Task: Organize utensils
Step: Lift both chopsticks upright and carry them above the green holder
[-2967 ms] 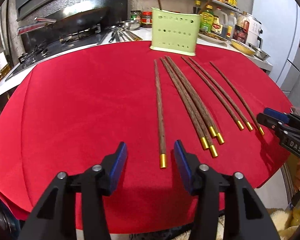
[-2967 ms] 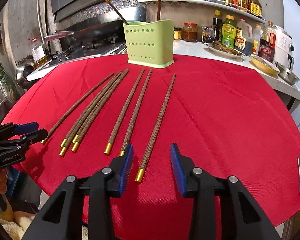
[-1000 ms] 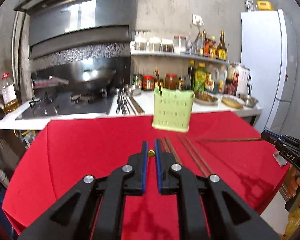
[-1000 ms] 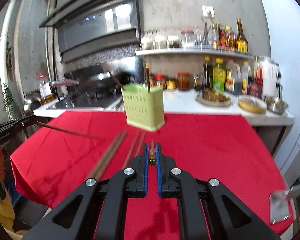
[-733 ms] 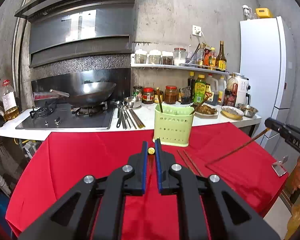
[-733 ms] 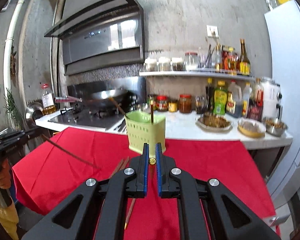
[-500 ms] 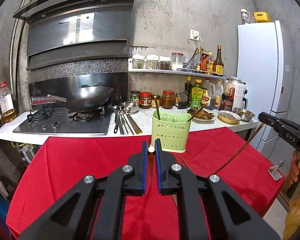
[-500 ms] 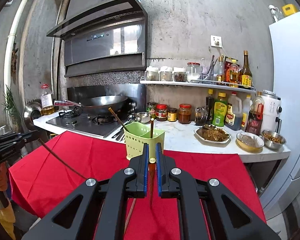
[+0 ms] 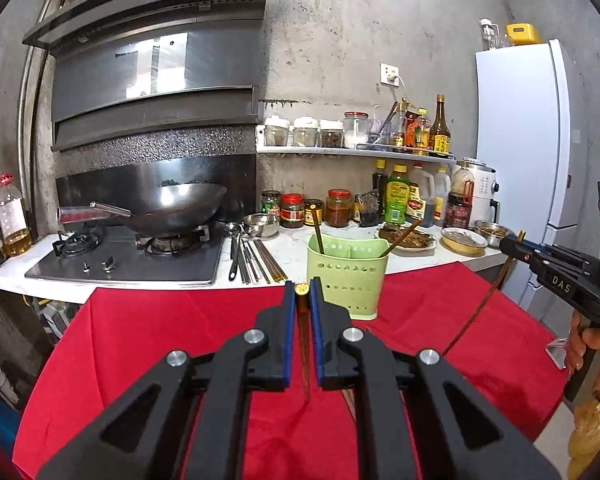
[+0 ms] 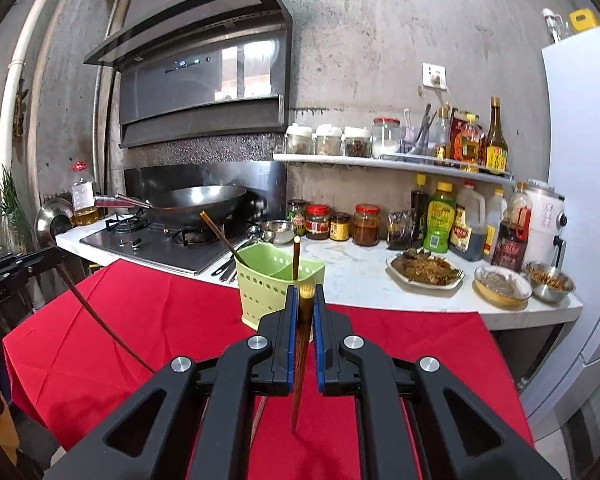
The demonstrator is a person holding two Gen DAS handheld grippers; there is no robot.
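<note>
My left gripper [image 9: 301,293] is shut on the gold-capped end of a dark wooden chopstick [image 9: 304,352], which hangs tip-down over the red tablecloth [image 9: 160,340]. My right gripper [image 10: 306,300] is shut on a second chopstick [image 10: 298,376] in the same way. The green perforated holder [image 9: 346,276] stands at the cloth's far edge, just beyond both grippers, with two chopsticks [image 10: 214,232] leaning in it. Each wrist view shows the other gripper at the side, the right gripper [image 9: 514,245] and the left gripper [image 10: 54,258], each with its chopstick dangling. The chopsticks lying on the cloth are mostly hidden under my fingers.
Behind the holder [image 10: 260,280] runs a white counter [image 10: 364,264] with metal utensils [image 9: 252,260], jars, bottles, a plate of food [image 10: 424,270] and bowls. A wok [image 9: 172,210] sits on the stove at left. A white fridge [image 9: 524,140] stands at right.
Both grippers have risen, stayed shut and lifted their chopsticks off the cloth. The chopsticks swung from near level to hanging steeply tip-down.
</note>
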